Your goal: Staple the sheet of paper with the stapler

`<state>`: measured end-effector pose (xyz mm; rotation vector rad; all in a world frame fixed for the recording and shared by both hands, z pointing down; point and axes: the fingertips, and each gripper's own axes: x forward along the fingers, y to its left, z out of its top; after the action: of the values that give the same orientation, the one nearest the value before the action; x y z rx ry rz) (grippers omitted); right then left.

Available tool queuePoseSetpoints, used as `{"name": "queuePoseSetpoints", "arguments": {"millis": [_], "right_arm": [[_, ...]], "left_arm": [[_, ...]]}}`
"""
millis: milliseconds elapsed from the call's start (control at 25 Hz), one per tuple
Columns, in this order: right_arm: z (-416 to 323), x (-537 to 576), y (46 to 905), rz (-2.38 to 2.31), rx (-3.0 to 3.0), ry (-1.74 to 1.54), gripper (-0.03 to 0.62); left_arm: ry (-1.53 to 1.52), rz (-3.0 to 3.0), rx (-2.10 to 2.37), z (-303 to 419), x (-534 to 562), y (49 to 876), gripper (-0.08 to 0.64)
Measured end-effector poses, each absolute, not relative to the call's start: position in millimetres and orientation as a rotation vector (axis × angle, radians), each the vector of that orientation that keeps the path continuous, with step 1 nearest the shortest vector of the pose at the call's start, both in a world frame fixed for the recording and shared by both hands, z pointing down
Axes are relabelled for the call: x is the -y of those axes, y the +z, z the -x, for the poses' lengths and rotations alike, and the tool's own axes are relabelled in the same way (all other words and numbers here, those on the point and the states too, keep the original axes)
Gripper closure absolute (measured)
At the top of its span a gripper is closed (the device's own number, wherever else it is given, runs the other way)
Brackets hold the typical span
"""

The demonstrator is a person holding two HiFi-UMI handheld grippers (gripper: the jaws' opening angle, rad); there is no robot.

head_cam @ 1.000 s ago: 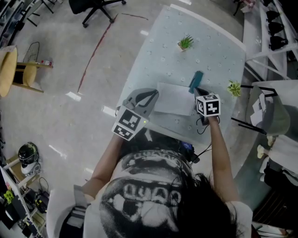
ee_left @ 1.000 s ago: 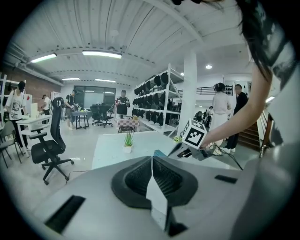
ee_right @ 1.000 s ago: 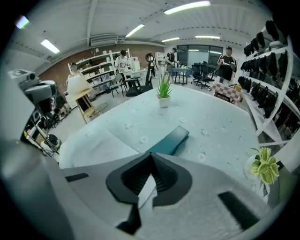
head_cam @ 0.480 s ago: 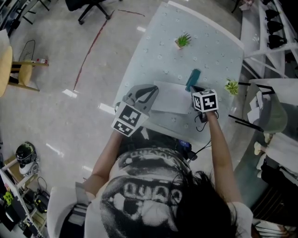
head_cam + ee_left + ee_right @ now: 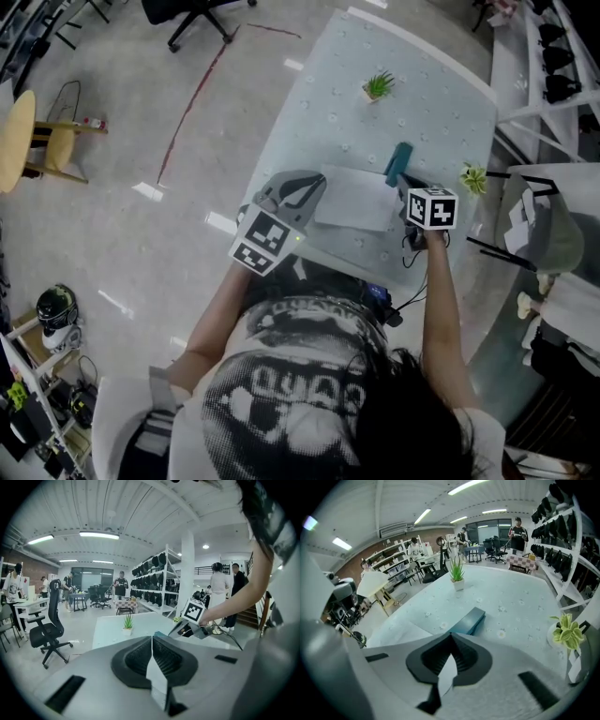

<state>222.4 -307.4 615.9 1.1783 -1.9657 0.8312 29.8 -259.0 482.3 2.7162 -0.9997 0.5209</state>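
**Head view.** Showing the sheet of paper (image 5: 356,199) lying flat by the table's (image 5: 422,84) near edge, with the teal stapler (image 5: 397,163) at the sheet's far right corner. Showing the left gripper (image 5: 314,184) meeting the sheet's left edge and the right gripper (image 5: 407,184) hanging over the stapler's near end. Probably risking the sheet sliding toward the table's left edge if nudged while not pinned down.

**Left gripper view.** Showing jaws pressing together, without revealing any pinch on the sheet's edge. Probably risking the corner pulling clear of the stapler's mouth if tugged.

**Right gripper view.** Showing jaws lying shut on nothing, the stapler (image 5: 468,619) just beyond the tips and the sheet (image 5: 401,631) to its left. Not revealing any corner sitting inside the mouth. Likely risking the narrow closed tips skidding off the smooth lid under an off-centre push, tipping the stapler or leaving a missed or half-driven staple.
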Motion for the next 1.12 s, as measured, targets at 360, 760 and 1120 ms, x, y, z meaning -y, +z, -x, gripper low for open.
{"name": "queuePoseSetpoints", "arguments": {"millis": [360, 760, 1120], "right_arm": [[-231.7, 289.5, 591.4, -1.403, 2.008, 0.837, 0.591], [-202.7, 241.3, 583.0, -1.603, 2.044, 0.945, 0.592], [-184.4, 218.2, 545.4, -1.809, 2.087, 0.933, 0.592]], "left_arm": [[0.533, -2.715, 0.976, -13.4, 248.4, 484.2, 0.555], [0.561, -2.781, 0.842, -5.0, 237.6, 482.7, 0.555], [0.601, -2.872, 0.646, -5.9, 214.2, 486.9, 0.555]]}}
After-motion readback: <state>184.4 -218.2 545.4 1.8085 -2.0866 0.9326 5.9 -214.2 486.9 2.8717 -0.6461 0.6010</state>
